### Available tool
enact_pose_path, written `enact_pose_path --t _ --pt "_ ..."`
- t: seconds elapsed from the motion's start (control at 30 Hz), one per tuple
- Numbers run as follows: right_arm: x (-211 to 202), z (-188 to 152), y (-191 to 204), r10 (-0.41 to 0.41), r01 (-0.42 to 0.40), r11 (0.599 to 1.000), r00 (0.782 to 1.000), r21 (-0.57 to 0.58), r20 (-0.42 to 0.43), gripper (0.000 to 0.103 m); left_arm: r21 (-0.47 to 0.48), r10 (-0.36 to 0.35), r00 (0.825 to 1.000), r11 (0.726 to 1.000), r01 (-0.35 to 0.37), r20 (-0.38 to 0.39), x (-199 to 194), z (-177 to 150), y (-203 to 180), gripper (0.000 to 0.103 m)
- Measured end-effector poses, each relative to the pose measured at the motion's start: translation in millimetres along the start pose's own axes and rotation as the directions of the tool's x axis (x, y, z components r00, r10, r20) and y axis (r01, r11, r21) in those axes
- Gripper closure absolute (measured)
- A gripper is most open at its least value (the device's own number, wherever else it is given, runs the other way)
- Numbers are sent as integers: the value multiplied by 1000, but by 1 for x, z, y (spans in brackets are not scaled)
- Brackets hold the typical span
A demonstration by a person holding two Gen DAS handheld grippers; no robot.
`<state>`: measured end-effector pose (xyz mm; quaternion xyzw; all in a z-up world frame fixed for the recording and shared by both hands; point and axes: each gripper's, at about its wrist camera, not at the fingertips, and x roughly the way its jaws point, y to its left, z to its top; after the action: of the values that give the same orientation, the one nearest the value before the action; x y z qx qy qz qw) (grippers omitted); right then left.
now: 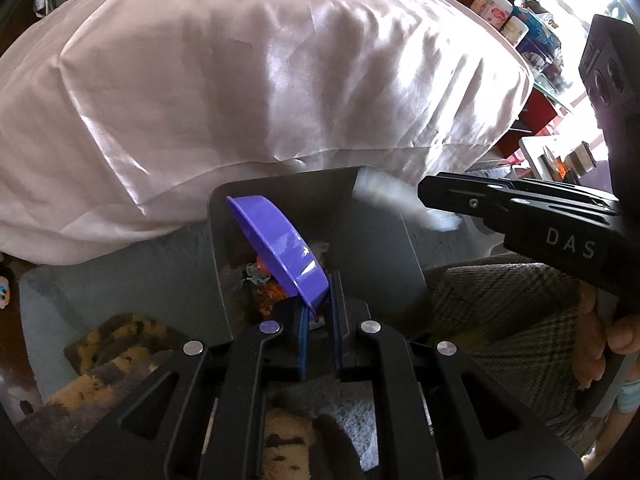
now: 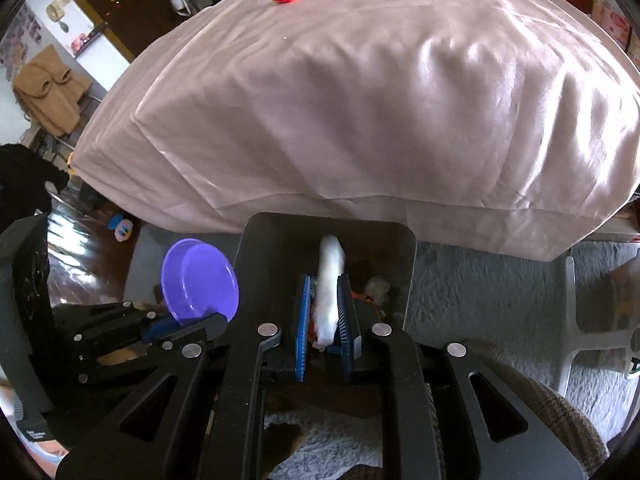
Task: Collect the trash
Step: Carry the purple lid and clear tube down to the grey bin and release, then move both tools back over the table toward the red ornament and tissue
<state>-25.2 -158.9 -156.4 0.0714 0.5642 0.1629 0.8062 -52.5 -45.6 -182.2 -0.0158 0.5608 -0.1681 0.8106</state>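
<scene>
Your left tool [image 1: 318, 312] clamps the purple bowl [image 1: 280, 248] tilted over the bin [image 1: 280, 188] to dump; right tool [image 2: 325, 320] pinches white tissue [image 2: 330, 280] above it.

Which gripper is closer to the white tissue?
Right. The right gripper is pinching the white tissue over the bin; the left gripper holds the purple bowl beside it.

Motion-blurred white tissue [image 1: 404, 200]
</scene>
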Motion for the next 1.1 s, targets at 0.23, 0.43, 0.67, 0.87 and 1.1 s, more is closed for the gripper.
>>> enact_pose_path --t 0.23,0.43,0.67,0.87,1.1 --pt "-1 0 -6 -13 12 1000 1000 25 5 84 -18 8 1000 1000 -8 -5 1 1 4 78" --pt "-7 1 -13 -24 22 998 999 55 36 54 -32 4 1000 999 -5 -4 -1 1 7 69" --pt "-14 6 -21 -59 54 995 996 87 68 23 -83 52 998 995 -49 31 -9 6 17 18" --pt "-23 15 -32 -55 43 990 994 136 90 21 -106 74 997 992 -71 23 -14 15 25 15" --pt "-54 61 -39 -53 25 987 983 157 174 21 -71 110 988 992 -103 106 -52 63 32 13"
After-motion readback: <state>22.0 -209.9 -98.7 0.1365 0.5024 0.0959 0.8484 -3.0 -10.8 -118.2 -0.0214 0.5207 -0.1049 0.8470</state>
